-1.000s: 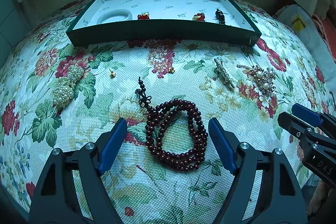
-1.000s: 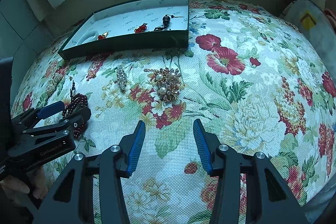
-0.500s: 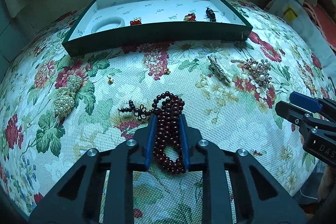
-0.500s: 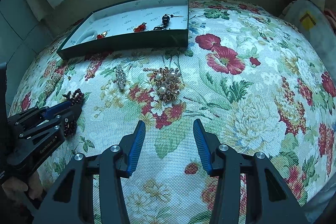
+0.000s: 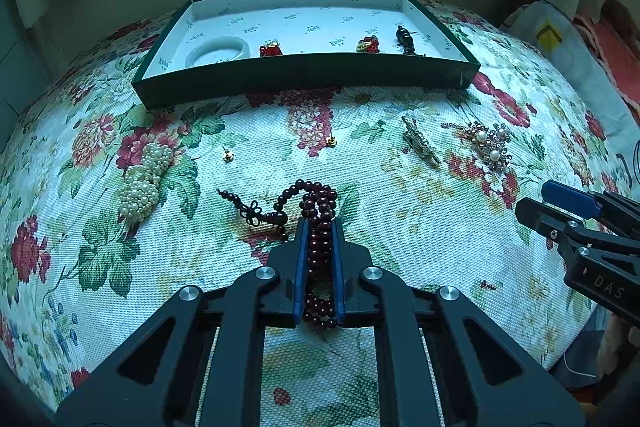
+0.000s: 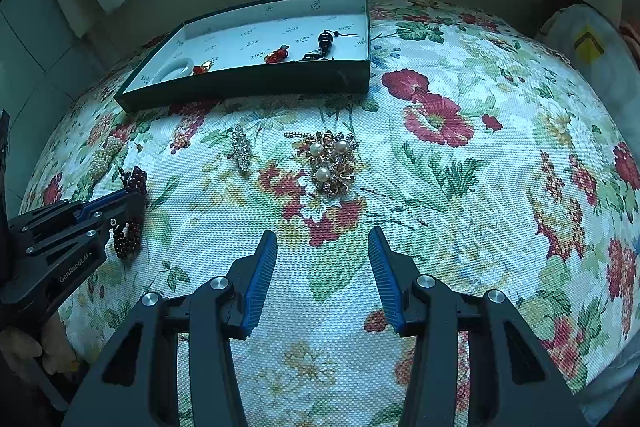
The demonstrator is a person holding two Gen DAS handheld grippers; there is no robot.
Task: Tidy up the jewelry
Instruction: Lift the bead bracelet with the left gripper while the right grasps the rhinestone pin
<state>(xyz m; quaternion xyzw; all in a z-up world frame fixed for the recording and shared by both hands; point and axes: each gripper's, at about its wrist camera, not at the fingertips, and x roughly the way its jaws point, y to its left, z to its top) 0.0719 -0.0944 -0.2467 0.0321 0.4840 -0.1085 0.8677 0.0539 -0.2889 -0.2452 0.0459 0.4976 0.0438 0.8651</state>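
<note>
My left gripper (image 5: 319,227) is shut on a dark red bead bracelet (image 5: 318,211) that lies bunched on the floral cloth; it also shows in the right wrist view (image 6: 128,235). My right gripper (image 6: 322,239) is open and empty, just short of a gold and pearl brooch (image 6: 330,163). A green tray (image 5: 304,79) at the back holds a white bangle (image 5: 218,49), two red pieces and a dark pendant (image 5: 405,37).
On the cloth lie a pearl cluster (image 5: 146,179), two small gold studs (image 5: 228,155) (image 5: 330,141), a rhinestone clip (image 5: 420,145) and the brooch (image 5: 486,145). Cushions and a wall stand behind the tray. The cloth's edges drop off at left and right.
My left gripper closed on the bead bracelet, bunching it into a narrow bundle, and has lifted back slightly. The right gripper stayed still and open.
</note>
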